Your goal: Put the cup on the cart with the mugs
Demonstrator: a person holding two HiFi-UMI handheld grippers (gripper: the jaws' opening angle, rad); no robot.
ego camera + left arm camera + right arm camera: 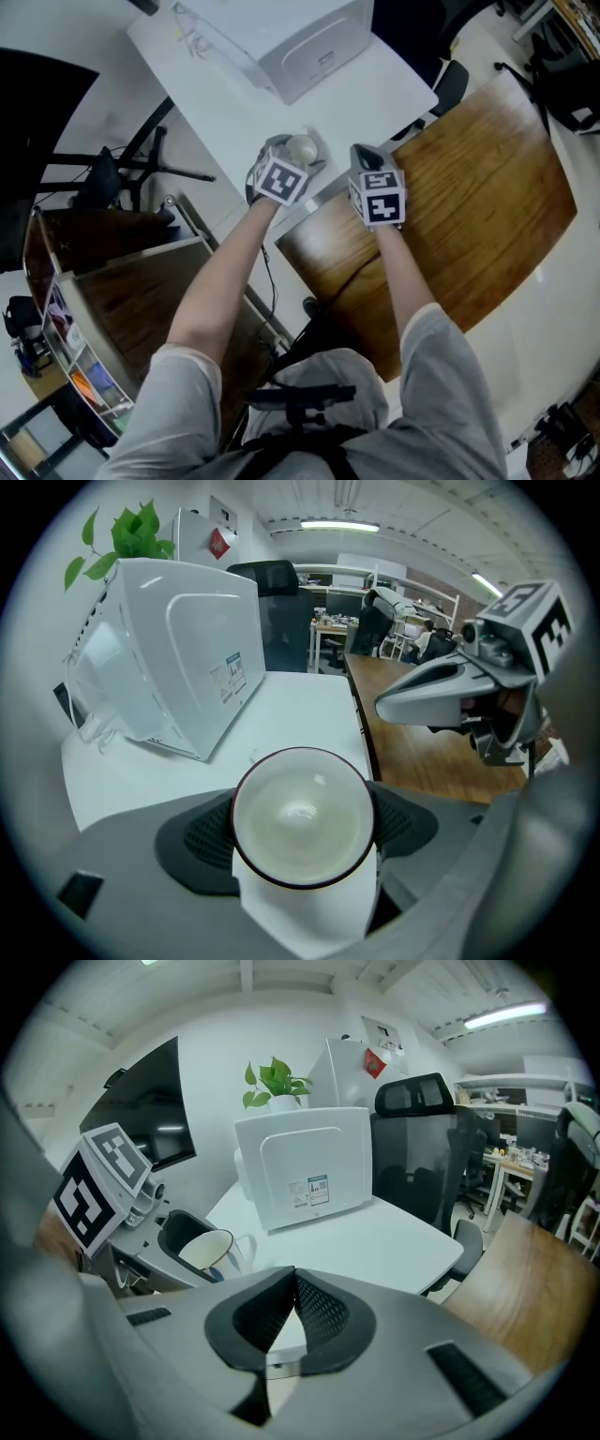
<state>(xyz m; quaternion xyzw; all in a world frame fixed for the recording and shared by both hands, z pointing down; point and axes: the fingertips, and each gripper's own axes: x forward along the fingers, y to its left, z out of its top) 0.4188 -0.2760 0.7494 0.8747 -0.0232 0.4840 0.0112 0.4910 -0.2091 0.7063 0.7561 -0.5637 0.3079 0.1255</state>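
A white table [384, 94] fills the head view toward 12 o'clock, with a white boxy appliance [309, 42] standing on it. Just beside it, at 3 o'clock, lies a brown wooden table [478, 216]. In the right gripper view, a green plant [274, 1080] rises behind the appliance at 12 o'clock, with a black office chair [417, 1138] at 2 o'clock.

White, dark-rimmed cup [302, 813] upright in the left tool [302, 829].

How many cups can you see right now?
1. The cup is gripped in the left tongs, at the white table edge. Others may be out of view.
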